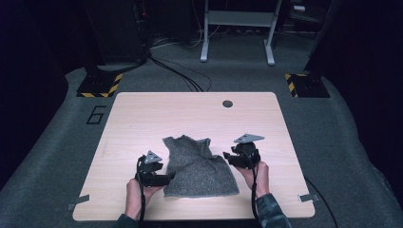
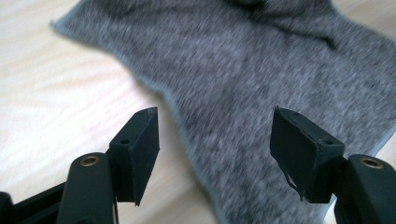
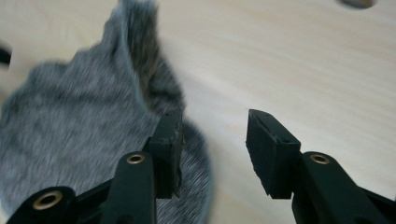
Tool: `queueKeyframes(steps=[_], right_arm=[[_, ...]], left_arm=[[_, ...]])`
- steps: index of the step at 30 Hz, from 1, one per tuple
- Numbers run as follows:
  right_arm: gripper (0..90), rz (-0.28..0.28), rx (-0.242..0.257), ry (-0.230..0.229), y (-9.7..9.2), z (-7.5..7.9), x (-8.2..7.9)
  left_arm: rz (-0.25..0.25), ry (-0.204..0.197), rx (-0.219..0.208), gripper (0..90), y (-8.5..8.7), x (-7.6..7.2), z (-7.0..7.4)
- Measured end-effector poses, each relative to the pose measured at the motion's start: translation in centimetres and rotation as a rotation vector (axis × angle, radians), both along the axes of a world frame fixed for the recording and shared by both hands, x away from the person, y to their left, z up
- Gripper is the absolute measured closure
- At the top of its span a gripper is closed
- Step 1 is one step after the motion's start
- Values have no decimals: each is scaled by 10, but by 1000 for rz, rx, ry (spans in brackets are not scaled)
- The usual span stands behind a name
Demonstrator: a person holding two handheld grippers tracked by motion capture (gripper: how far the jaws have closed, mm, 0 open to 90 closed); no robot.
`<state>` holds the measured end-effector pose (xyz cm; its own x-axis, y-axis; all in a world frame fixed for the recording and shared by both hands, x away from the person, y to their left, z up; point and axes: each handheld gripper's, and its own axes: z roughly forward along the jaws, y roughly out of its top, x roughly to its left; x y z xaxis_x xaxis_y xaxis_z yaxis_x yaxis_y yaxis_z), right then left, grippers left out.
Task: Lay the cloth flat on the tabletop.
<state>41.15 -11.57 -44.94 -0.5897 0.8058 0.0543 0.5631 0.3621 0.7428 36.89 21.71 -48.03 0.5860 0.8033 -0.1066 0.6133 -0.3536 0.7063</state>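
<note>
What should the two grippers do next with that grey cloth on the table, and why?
Probably draw both grippers back a little and pick fresh corners. The left gripper stands open above the grey cloth with nothing pressed between its pads, and the right gripper is open at the cloth's edge, mostly over bare table. The cloth lies loose, its far part still rumpled, so it likely needs a new grasp.

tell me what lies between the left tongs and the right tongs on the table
In the high view, the grey cloth lies flat on the table between the left tongs and the right tongs, both open.
</note>
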Motion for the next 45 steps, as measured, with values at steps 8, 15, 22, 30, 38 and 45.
queueKeyframes(steps=[8,15,22,30,38,45], right_arm=[[567,64,-83,84,30,-39,-5],[670,54,-105,109,25,-53,1],[691,66,-115,111,19,-58,-16],[674,82,-103,125,9,-58,-44],[463,46,5,89,-20,-29,-29],[312,17,-16,94,-17,-19,27]], left_arm=[[-63,9,54,359,-27,19,-12],[-63,47,81,366,-29,20,-26],[-86,60,89,364,-29,9,-30],[-113,64,54,311,-23,-10,-29],[-21,21,-39,186,9,14,1],[80,56,-25,156,23,71,-3]])
